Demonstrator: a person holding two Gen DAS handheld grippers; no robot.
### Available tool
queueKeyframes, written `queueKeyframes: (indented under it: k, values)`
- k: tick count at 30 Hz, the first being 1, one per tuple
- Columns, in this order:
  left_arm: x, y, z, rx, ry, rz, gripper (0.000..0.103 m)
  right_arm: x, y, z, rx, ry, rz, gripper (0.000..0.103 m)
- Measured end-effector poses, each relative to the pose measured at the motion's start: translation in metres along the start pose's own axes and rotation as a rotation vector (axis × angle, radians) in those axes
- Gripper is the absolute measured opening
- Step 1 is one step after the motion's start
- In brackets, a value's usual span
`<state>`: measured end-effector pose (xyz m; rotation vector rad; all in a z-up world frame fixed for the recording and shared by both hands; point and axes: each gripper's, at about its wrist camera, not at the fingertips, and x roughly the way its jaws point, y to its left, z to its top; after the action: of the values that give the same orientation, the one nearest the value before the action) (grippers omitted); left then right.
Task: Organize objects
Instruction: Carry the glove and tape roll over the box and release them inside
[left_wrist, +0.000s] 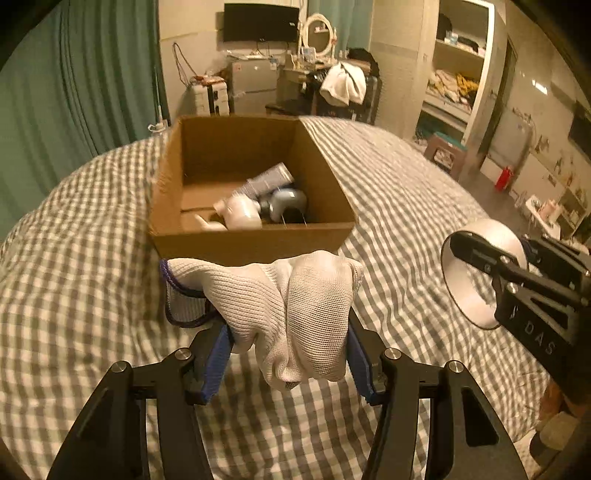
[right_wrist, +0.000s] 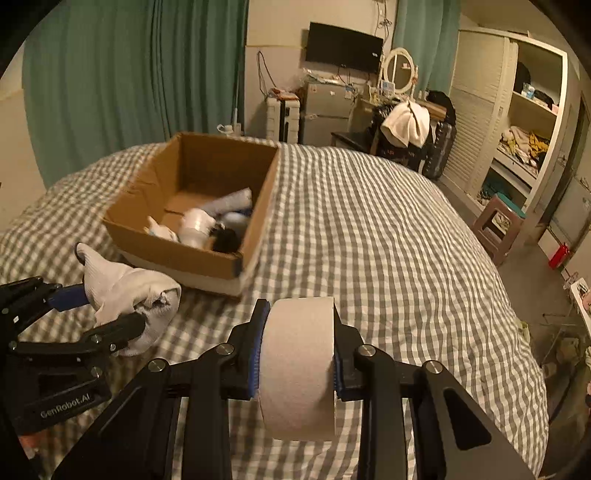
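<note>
Black linkage arms and blue pads of the left gripper (left_wrist: 290, 354) fill the bottom of the left wrist view, the jaws clamped on a bunched white knitted glove (left_wrist: 295, 314) with a dark-trimmed cuff, held clear above the bed. Beneath it spreads a grey-and-white checked bedcover (left_wrist: 406, 206), rumpled in soft folds. Just beyond the glove stands an open cardboard box (left_wrist: 251, 243) on the cover; inside lie a grey tube (left_wrist: 269, 179), a white bottle (left_wrist: 240, 216) and a pale blue rounded item I cannot identify. At the right edge the right gripper (left_wrist: 480, 258) carries a roll of tape (left_wrist: 476, 273), seen end-on as a pale ring. Behind the bed are green curtains (left_wrist: 74, 92), a wall-mounted dark screen (left_wrist: 260, 22), an oval mirror (left_wrist: 318, 33) on a cluttered desk, a small fridge, and open white shelves (left_wrist: 458, 74) with folded cloth.

From the right wrist view, the right gripper (right_wrist: 297, 363) is closed on the flat sides of the tape roll (right_wrist: 299, 365), its beige outer face turned to the camera and held above the checked cover (right_wrist: 388, 240). To the left, the left gripper (right_wrist: 107, 306) pinches the white glove (right_wrist: 129, 291) near the box's front corner. The cardboard box (right_wrist: 177, 254) sits toward the bed's far left, with the same items heaped in its right part. Green curtains (right_wrist: 129, 74), the screen (right_wrist: 343, 46), the mirror (right_wrist: 399, 70), the shelves (right_wrist: 532, 122), a plastic stool (right_wrist: 498, 225) and a small red container (right_wrist: 558, 255) on the floor ring the bed.
</note>
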<state>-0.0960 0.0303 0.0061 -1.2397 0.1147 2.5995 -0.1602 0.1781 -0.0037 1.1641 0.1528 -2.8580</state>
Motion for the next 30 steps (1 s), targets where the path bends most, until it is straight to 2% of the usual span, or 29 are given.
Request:
queueKeyframes:
  k: [5,8,13,20,23,27,30]
  values:
    - [-0.026,0.019,0.032,-0.03,-0.067,-0.015,0.057,-0.022,0.016,0.025,-0.033,-0.044,0.021,0.028]
    - [-0.035,0.027,0.052,-0.045,-0.107,-0.028,0.057,-0.033,0.03,0.048,-0.056,-0.088,0.005,0.028]
    - [-0.029,0.043,0.091,-0.043,-0.15,-0.013,0.057,-0.031,0.048,0.094,-0.057,-0.153,0.027,0.028]
    - [0.016,0.068,0.131,-0.051,-0.134,0.003,0.057,0.003,0.063,0.16,-0.028,-0.178,0.06,0.028]
    - [0.039,0.072,0.143,-0.028,-0.123,0.012,0.057,0.023,0.061,0.178,0.001,-0.175,0.082,0.028]
    - [0.073,0.075,0.156,-0.015,-0.104,-0.009,0.057,0.066,0.061,0.201,0.019,-0.134,0.102,0.028]
    - [0.098,0.077,0.153,-0.021,-0.074,-0.03,0.057,0.095,0.06,0.207,0.034,-0.091,0.116,0.028]
